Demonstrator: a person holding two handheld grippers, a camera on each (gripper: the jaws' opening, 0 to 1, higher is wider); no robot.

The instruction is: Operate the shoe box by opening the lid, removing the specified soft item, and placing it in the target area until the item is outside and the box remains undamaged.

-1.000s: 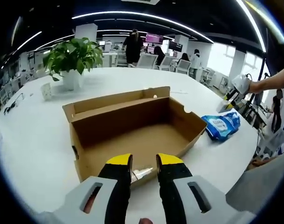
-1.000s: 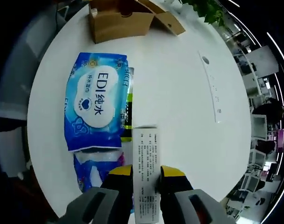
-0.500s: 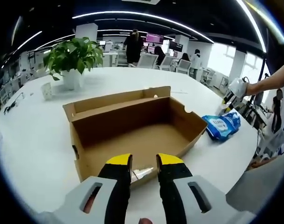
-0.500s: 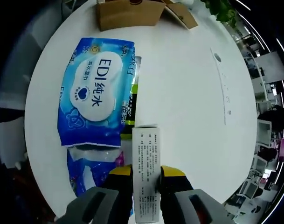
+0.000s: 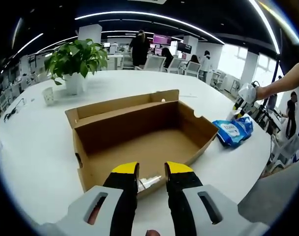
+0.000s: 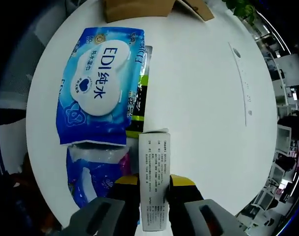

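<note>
In the left gripper view, left hand-held gripper nearest, jaws apart with a gap between the yellow tips, clamped on nothing, hanging at the near wall of the shoe box. Box open on the white table, lid flap standing up along the far side, a small clear wrapper lying inside by the near wall. Right of the box, well apart from it, blue wipes pack lying on the table, with the right hand-held gripper above it on an outstretched arm. Further back, potted plant. In the right gripper view, right hand-held gripper clamped on a slim white carton. Past it, wipes pack flat on the table, a second blue pack nearer, a green-and-black item tucked along its edge. Farthest, the box's wall.
</note>
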